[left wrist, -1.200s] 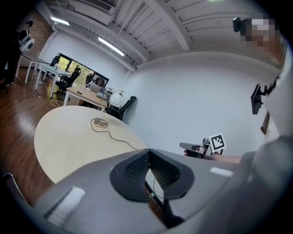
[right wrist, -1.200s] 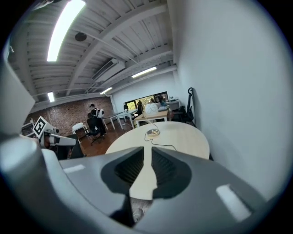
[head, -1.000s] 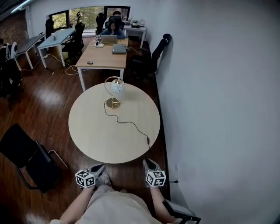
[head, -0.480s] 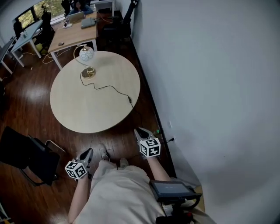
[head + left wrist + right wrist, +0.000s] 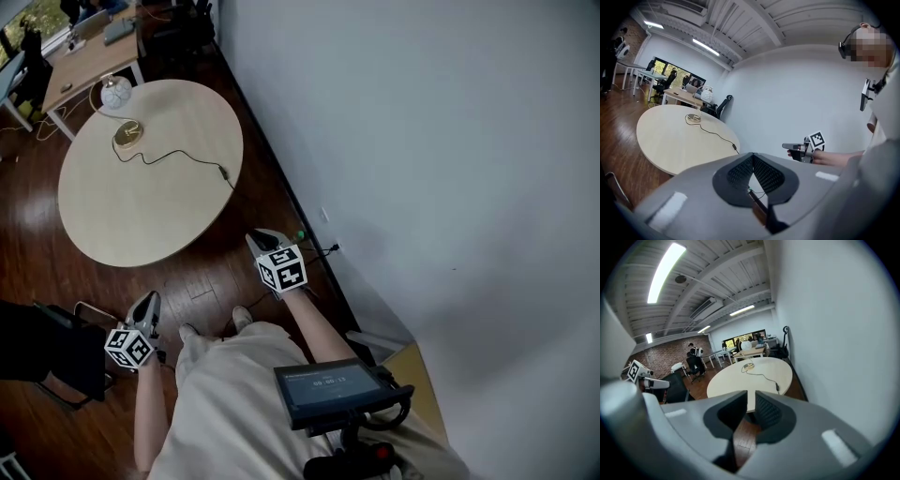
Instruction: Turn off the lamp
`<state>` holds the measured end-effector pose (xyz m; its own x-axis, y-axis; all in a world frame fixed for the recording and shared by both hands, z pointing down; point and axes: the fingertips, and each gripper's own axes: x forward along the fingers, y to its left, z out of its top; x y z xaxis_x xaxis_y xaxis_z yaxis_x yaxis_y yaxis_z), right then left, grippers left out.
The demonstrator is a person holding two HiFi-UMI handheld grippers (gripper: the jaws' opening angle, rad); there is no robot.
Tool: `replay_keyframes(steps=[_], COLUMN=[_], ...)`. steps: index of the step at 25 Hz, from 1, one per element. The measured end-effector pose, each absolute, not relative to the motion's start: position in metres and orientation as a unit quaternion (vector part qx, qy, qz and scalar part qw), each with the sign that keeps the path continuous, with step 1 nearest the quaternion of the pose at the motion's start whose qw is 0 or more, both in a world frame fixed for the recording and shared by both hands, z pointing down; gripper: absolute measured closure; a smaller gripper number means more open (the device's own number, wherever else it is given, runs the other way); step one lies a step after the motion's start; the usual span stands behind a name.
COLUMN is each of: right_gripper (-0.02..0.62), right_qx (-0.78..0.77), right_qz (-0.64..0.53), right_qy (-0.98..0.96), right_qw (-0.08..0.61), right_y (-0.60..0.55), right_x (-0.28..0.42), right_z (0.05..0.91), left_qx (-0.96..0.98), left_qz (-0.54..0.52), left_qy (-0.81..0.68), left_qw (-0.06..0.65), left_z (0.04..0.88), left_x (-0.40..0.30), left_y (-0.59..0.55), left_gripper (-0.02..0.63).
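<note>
The lamp (image 5: 117, 94), a white globe on a curved gold stem with a round gold base, stands at the far side of the round pale table (image 5: 122, 216). Its black cord runs to an inline switch (image 5: 223, 173) near the table's right edge. Both grippers hang over the wood floor, well short of the table. My left gripper (image 5: 150, 298) is shut and empty; its pads meet at the tips (image 5: 753, 153). My right gripper (image 5: 258, 236) stands narrowly open with only floor showing in the gap (image 5: 750, 392). The lamp (image 5: 746, 346) and switch (image 5: 777, 386) lie far ahead.
A white wall runs along the right, with a socket and green light (image 5: 300, 234) low on it. A black chair (image 5: 47, 352) stands at the lower left. A wooden desk (image 5: 80, 66) stands behind the table. A screen device (image 5: 333, 389) sits at my waist.
The head view has swung right and back: the table and lamp slid to the upper left and farther off. Both grippers came away from the table's edge. The screen device came into view.
</note>
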<state>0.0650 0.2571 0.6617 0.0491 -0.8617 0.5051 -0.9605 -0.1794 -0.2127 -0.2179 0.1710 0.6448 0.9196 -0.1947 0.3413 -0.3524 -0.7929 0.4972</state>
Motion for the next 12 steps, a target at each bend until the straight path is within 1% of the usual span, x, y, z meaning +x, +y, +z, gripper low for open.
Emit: replay_keyframes(steps=[5, 12], right_gripper=[0.541, 0.525], right_qx=[0.714, 0.698], right_qz=[0.267, 0.262], right_qy=[-0.641, -0.659], right_qw=[0.088, 0.097], right_y=[0.245, 0.213], right_x=[0.05, 0.02], right_z=[0.656, 0.659], left_qx=[0.936, 0.927], left_qz=[0.145, 0.143], left_qy=[-0.141, -0.163], left_qw=[0.289, 0.307], left_z=[0.649, 0.664], left_x=[-0.228, -0.263], left_y=[0.168, 0.148], left_gripper=[0.606, 0.606])
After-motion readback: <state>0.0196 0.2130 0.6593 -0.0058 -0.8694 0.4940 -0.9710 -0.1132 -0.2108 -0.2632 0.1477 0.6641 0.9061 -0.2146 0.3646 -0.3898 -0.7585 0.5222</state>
